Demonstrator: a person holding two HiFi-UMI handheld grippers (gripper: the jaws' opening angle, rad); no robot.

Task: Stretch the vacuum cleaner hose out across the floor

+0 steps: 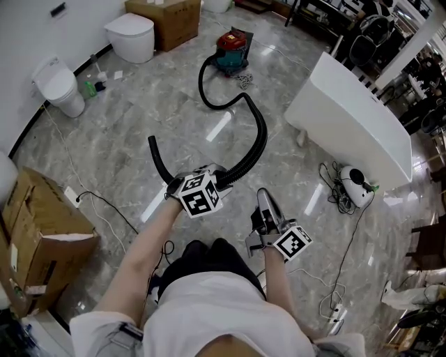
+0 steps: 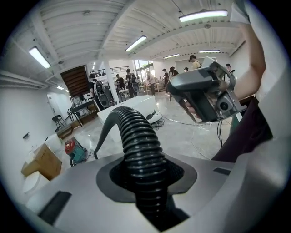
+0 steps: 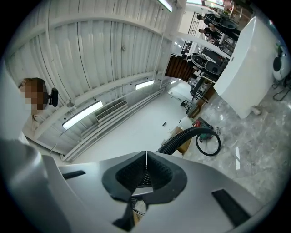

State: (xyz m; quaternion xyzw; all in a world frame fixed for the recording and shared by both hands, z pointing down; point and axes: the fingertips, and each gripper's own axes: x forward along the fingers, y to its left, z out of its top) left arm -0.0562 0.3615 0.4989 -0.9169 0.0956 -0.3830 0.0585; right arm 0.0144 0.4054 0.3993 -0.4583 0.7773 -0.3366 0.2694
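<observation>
Over the veined marble floor, we are clamping the ribbed black hose in our left gripper; right gripper closed, empty; smooth white bathtub alongside.

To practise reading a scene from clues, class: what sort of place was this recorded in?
Likely a bathroom-fixture showroom or storeroom: two white toilets stand near the wall, a freestanding white bathtub sits on the polished marble floor, and cardboard boxes stand nearby.

Bare marble floor lay open from the vacuum cleaner toward the person, crossed only by the looping hose. Right of vacuum cleaner: white bathtub walled that side, loose cables at its near end. Left of vacuum cleaner: cardboard box, toilet, second toilet farther along.
</observation>
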